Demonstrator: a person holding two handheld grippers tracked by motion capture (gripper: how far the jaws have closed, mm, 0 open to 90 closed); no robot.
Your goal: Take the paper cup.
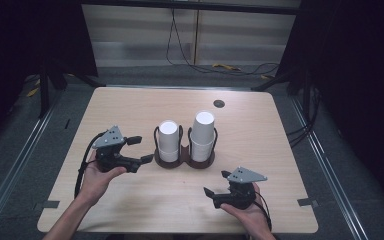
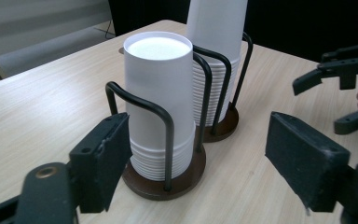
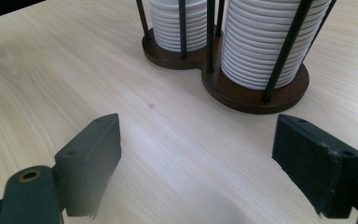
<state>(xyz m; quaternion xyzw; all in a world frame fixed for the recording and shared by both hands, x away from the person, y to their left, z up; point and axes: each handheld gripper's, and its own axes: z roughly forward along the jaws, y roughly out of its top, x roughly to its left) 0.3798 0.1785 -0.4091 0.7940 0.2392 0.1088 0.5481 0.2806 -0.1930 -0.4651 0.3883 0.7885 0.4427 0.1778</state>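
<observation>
**Wooden table, two cup stacks in a double holder, both grippers apart**

Pale wood table (image 1: 130,107) under a dark room, grey floor and loose cables behind. Near the table's middle: dark brown double cup holder (image 1: 200,162) with black wire uprights, two round bases joined. Left well holds a shorter stack of white cups (image 1: 168,140), upside down, flat bottom up. Right well holds a taller stack of white cups (image 1: 203,134), also upside down. Small dark round hole (image 1: 219,103) in the tabletop beyond the holder.

Left gripper (image 1: 141,149) held in left hand (image 1: 96,177), just left of the holder, pointing at the shorter stack. Jaws apart, nothing between the pads, no contact with cups or wire visible. In left gripper view: shorter stack (image 2: 158,93) sits close ahead and toward the left pad, taller stack (image 2: 216,32) behind it, holder base (image 2: 186,179) on the table below. Other gripper seen far right in that view.

Right gripper (image 1: 216,182) held in right hand (image 1: 247,212), near the table's front edge, right of centre, well apart from the holder. Jaws wide apart, empty. In right gripper view: bare wood between the pads, holder base (image 3: 242,100) ahead, ribbed cup rims of both stacks inside the wire uprights, small dark speck (image 3: 151,106) on the wood.
</observation>
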